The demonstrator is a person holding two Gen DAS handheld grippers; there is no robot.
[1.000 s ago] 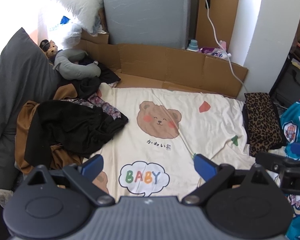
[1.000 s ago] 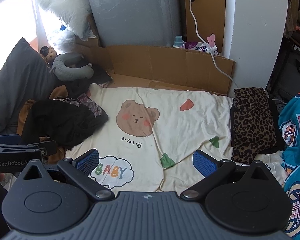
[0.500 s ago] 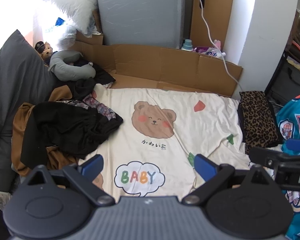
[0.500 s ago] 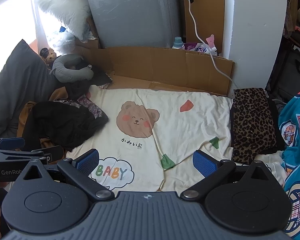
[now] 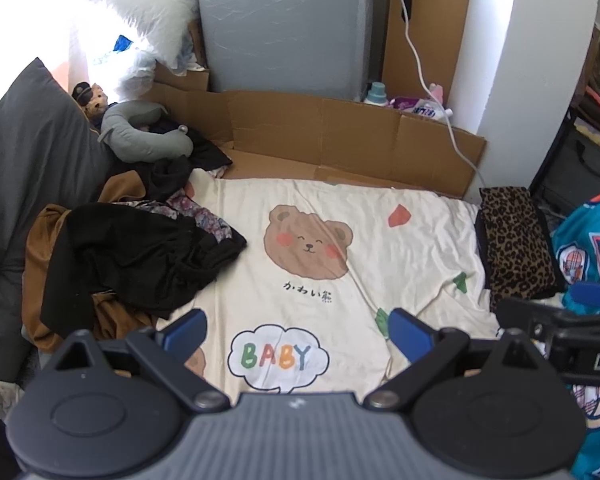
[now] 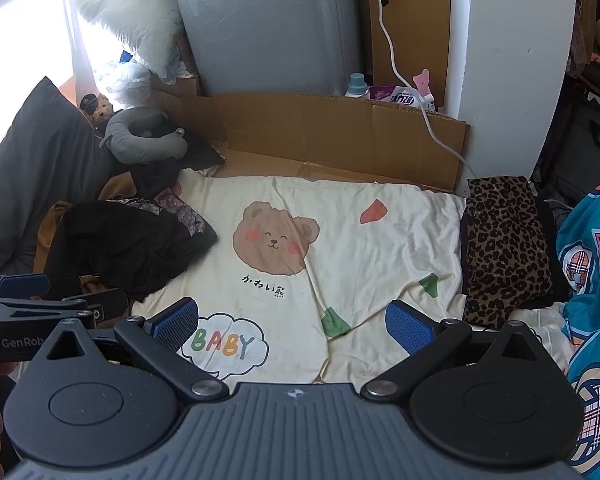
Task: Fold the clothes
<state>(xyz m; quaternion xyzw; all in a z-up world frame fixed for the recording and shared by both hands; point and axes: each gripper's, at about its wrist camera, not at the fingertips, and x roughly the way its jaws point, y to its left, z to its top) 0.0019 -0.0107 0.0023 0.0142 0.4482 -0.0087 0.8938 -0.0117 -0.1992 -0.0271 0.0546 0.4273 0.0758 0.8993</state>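
Left wrist: crumpled black garment (image 5: 140,256)

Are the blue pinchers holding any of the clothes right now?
No. The left hand-held gripper and the right hand-held gripper are both open above the cream bear sheet, holding nothing.

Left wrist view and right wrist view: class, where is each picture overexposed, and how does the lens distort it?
Left wrist view: the upper-left window area is blown out to white; fisheye bends the white wall and darkens the corners. Right wrist view: the same glare at upper left, washing out the white pillow; the cardboard edge bows, yet stays sharp.
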